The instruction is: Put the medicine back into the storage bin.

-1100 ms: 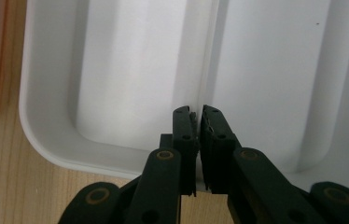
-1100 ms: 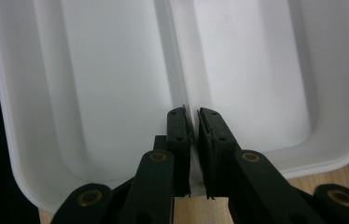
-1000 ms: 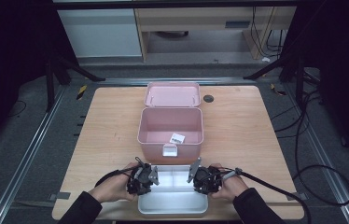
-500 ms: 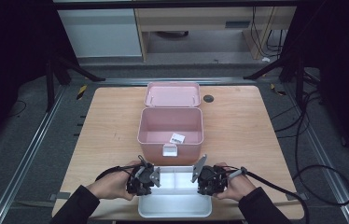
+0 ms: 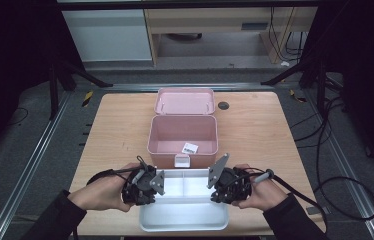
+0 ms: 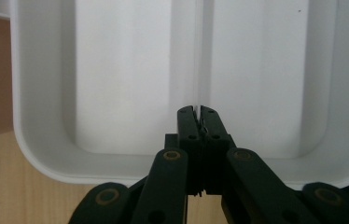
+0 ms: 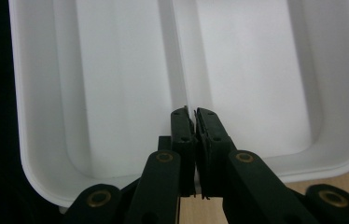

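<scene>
Both hands have been drawn a little nearer and raised since the earlier frames, and the tray (image 5: 184,219) between them looks to have been lifted off the table (image 5: 110,130) with them — its near edge is now seen lower in the high view. The left gripper (image 5: 142,187) is at the tray's left end, the right gripper (image 5: 227,186) at its right end. In the left gripper view the jaws are pressed together with only a sliver between them, set in line with the thin divider (image 6: 199,51) that splits the tray (image 6: 42,154) in two; in the right gripper view the jaws are likewise all but closed on the same rib (image 7: 178,56) of the tray (image 7: 37,177). Each pair is judged to be pinched on the divider or the wall at its end, though the exact contact is hidden behind the jaws.

The tray is held at the near edge of the table, just in front of the open pink box (image 5: 182,137), whose lid (image 5: 185,101) is laid back on the far side. A small label (image 5: 190,148) is seen on the box floor.

The tray is judged to be light, thin moulded plastic — stiff enough to be carried, but smooth and glossy, so a slip is possible under a narrow pinch. It is best taken at both ends together, on the rib or rim, and kept level so that it is not twisted between the two grips.
</scene>
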Available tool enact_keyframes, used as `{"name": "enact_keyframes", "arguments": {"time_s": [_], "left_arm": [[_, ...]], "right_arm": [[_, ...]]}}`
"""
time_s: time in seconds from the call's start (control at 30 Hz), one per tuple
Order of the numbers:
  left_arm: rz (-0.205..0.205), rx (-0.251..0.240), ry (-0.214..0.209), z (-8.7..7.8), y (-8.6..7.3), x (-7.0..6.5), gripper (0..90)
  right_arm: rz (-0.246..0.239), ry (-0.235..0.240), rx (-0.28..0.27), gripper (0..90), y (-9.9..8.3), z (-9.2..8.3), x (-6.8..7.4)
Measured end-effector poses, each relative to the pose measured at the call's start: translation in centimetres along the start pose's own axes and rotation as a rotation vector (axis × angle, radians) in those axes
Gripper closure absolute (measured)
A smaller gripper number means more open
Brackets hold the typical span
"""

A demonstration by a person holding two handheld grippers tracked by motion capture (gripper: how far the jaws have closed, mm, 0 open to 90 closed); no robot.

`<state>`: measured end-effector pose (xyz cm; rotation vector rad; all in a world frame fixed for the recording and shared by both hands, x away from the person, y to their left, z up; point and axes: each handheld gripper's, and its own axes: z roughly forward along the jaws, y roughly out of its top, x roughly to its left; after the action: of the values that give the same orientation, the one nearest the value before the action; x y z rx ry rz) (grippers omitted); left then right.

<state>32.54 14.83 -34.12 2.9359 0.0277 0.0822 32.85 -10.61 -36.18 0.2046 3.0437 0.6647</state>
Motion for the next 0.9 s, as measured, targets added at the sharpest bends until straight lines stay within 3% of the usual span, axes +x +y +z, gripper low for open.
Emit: {"name": "enact_keyframes", "arguments": {"time_s": [0.27,0.5,0.57,0.9], "left_arm": [[-0.006,-0.029,0.025,-3.1,0.8,3.1,88.5],[0.01,-0.057,0.057,-5.4,1.4,7.0,88.2],[0.012,-0.05,0.042,-5.4,1.5,8.3,88.5],[0.021,-0.019,0.023,-4.6,1.1,14.1,88.8]], "right_arm": [[-0.013,-0.029,-0.026,86.6,1.7,-4.0,-2.7],[-0.018,-0.028,-0.069,86.4,2.2,-6.1,-6.9],[-0.022,-0.028,-0.089,86.5,2.3,-6.5,-8.2],[-0.026,-0.051,-0.076,87.1,3.5,-5.8,-12.9]]}}
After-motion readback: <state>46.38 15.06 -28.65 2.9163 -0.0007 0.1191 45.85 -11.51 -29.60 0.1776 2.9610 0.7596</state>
